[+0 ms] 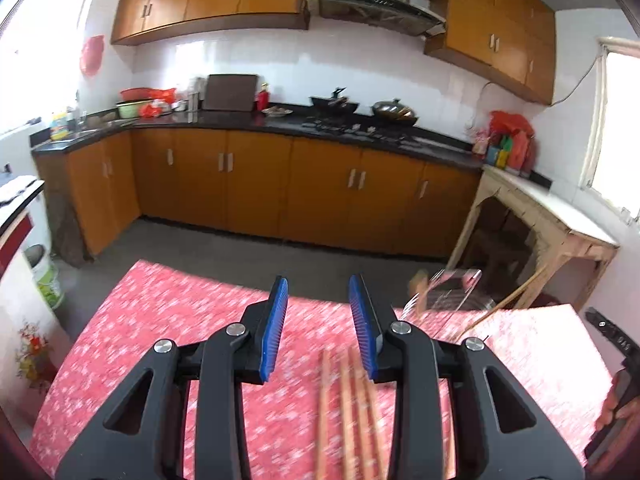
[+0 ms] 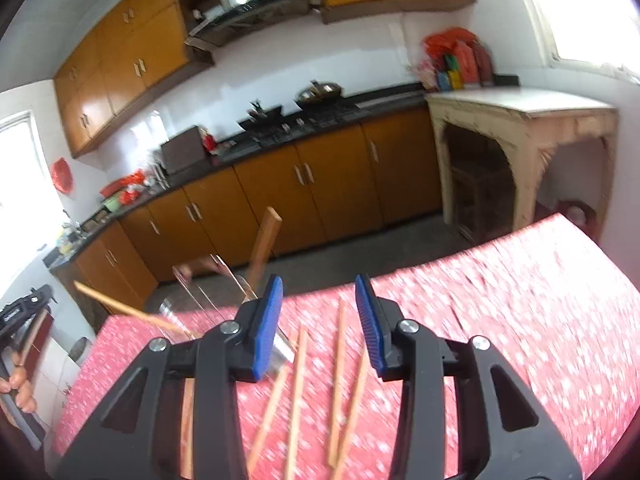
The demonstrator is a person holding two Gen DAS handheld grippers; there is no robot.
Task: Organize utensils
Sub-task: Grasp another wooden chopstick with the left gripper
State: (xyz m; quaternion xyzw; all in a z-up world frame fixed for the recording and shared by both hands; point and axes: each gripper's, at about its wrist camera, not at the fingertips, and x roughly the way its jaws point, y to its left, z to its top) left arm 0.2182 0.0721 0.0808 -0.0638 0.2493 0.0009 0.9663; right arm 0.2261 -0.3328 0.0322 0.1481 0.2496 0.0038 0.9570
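Note:
Several wooden chopsticks (image 2: pixel 298 392) lie loose on the red floral tablecloth (image 2: pixel 520 320), below and between the fingers of my right gripper (image 2: pixel 318 324), which is open and empty. A clear glass holder (image 2: pixel 208 292) stands at the table's far left edge with a wooden utensil (image 2: pixel 264 244) and one chopstick (image 2: pixel 128 310) leaning out of it. In the left wrist view my left gripper (image 1: pixel 318 328) is open and empty above the tablecloth (image 1: pixel 160 320); chopsticks (image 1: pixel 352 412) lie under its right finger, and the glass holder (image 1: pixel 452 292) stands to the right.
Orange kitchen cabinets with a black counter (image 1: pixel 280 120) and a stove run along the far wall. A worn wooden side table (image 2: pixel 520 120) stands at the right. The other handheld gripper and a hand show at the frame edge (image 1: pixel 616 392).

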